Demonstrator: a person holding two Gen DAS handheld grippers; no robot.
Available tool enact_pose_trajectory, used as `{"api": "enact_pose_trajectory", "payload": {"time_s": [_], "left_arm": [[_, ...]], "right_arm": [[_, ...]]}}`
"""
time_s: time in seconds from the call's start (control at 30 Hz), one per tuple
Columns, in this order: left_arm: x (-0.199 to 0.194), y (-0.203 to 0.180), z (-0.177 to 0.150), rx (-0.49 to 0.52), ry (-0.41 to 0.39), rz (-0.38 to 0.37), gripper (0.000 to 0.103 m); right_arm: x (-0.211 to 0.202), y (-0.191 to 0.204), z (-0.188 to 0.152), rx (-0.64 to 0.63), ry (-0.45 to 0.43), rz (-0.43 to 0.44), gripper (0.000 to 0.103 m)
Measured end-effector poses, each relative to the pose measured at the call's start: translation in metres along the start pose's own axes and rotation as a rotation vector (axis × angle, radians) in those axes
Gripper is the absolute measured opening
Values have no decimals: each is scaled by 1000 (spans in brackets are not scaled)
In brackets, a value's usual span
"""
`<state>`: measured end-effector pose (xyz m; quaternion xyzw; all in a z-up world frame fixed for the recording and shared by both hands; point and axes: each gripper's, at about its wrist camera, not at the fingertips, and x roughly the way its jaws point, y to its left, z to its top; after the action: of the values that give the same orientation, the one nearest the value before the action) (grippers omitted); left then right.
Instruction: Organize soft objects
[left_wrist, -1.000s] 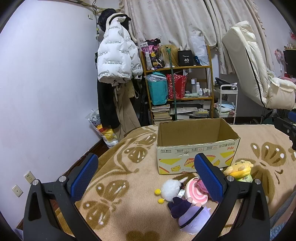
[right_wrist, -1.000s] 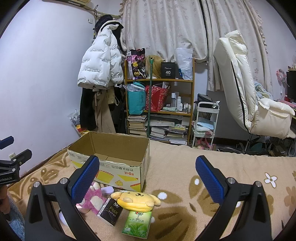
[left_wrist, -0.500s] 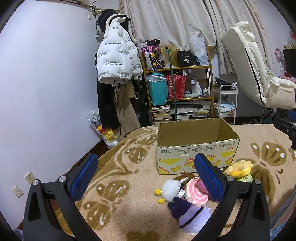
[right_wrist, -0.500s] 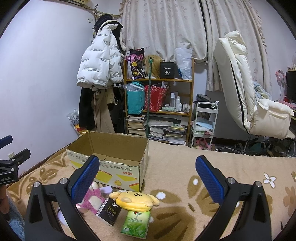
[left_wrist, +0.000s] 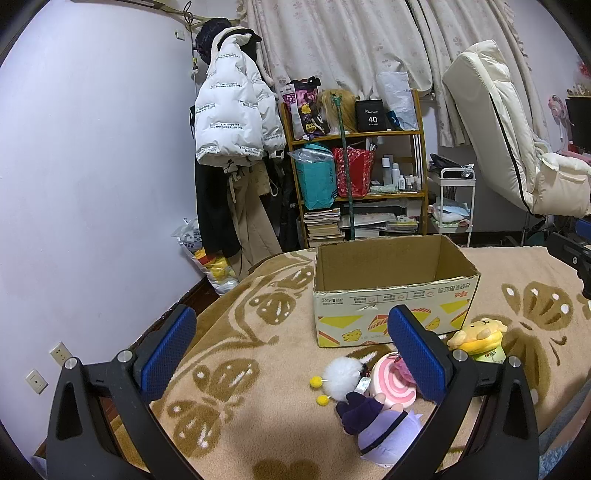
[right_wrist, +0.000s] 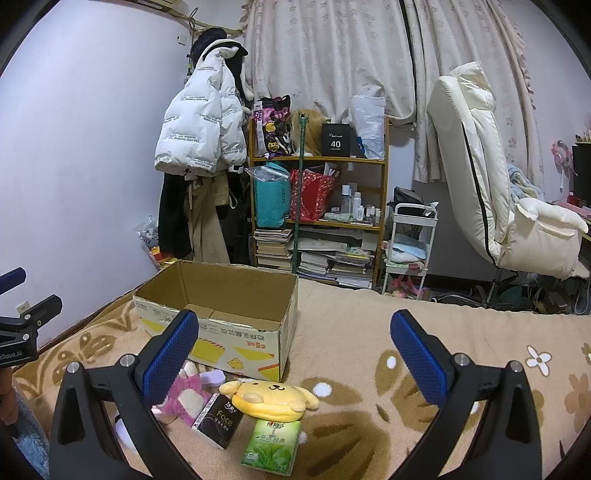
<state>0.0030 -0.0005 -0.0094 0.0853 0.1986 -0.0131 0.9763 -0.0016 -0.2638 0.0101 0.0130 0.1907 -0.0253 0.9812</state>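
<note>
**Both grippers spread wide over a bed of toys**

The left gripper hovered with its blue pads far apart, holding nothing. The right gripper was likewise spread and empty. Both hung above a bed covered by a tan blanket with brown butterfly shapes.

An open cardboard box stood upright on the blanket, its inside bare as far as could be seen. The soft things lay in a loose cluster just in front of its near wall. In the left wrist view, a white fluffy plush with small yellow pom-poms lay left of a pink swirl-patterned plush, and a purple plush doll lay nearest, touching the pink one. A yellow dog plush rested to the right, near the box's right corner.

In the right wrist view, that yellow dog plush lay on top of a green tissue pack, with a black tissue pack just to its left. A pink fuzzy plush showed partly behind the gripper's left finger.

Far behind the bed stood a wooden shelf crowded with books and bags.
</note>
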Motion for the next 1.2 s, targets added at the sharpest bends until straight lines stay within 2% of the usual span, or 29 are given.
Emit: {"api": "enact_pose_trajectory", "payload": {"time_s": [1.2], "left_arm": [[-1,9,-1,3,-8,1,102]], "right_arm": [[0,1,0,-3,1,1,103]]}}
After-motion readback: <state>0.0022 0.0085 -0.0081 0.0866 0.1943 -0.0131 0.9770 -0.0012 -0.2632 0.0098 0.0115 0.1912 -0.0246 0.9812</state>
